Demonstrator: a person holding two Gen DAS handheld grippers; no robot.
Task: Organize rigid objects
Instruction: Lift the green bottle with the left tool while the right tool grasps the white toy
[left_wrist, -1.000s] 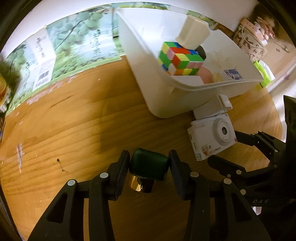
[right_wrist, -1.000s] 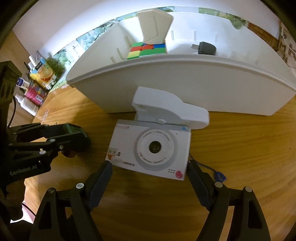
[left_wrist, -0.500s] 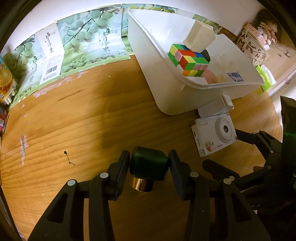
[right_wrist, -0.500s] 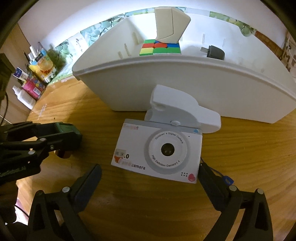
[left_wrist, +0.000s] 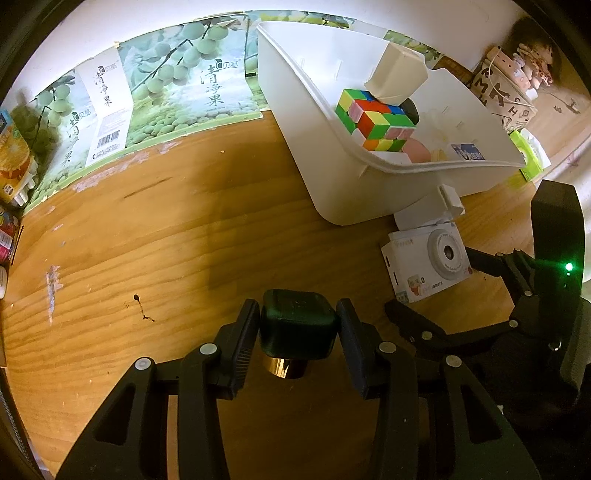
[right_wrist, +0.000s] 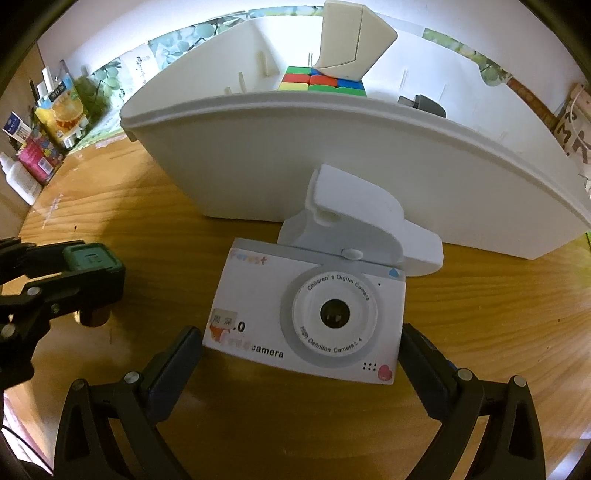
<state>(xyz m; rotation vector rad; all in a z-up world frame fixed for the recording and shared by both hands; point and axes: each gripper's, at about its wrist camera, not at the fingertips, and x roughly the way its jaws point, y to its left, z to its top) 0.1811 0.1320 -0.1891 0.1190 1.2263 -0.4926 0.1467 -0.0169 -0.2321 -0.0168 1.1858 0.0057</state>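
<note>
My left gripper (left_wrist: 297, 332) is shut on a dark green cap with a gold base (left_wrist: 297, 326), held above the wooden table; it also shows in the right wrist view (right_wrist: 90, 264). My right gripper (right_wrist: 301, 365) is open, its fingers on either side of a white toy camera (right_wrist: 314, 314) lying on the table, also seen in the left wrist view (left_wrist: 428, 262). A white clip-shaped object (right_wrist: 362, 225) lies between the camera and the white bin (right_wrist: 332, 155). The bin holds a colourful cube (left_wrist: 376, 123), a cream block (left_wrist: 397, 75) and a black adapter (right_wrist: 423, 103).
Green fruit-printed cartons (left_wrist: 166, 92) stand along the wall at the back left. Bottles and boxes (right_wrist: 40, 140) crowd the table's left end. A wooden letter ornament (left_wrist: 506, 92) and a green box (left_wrist: 528, 155) sit behind the bin on the right.
My left gripper has lifted and pulled back with the green cap. My right gripper opened wider around the toy camera and now sits closer to it.
</note>
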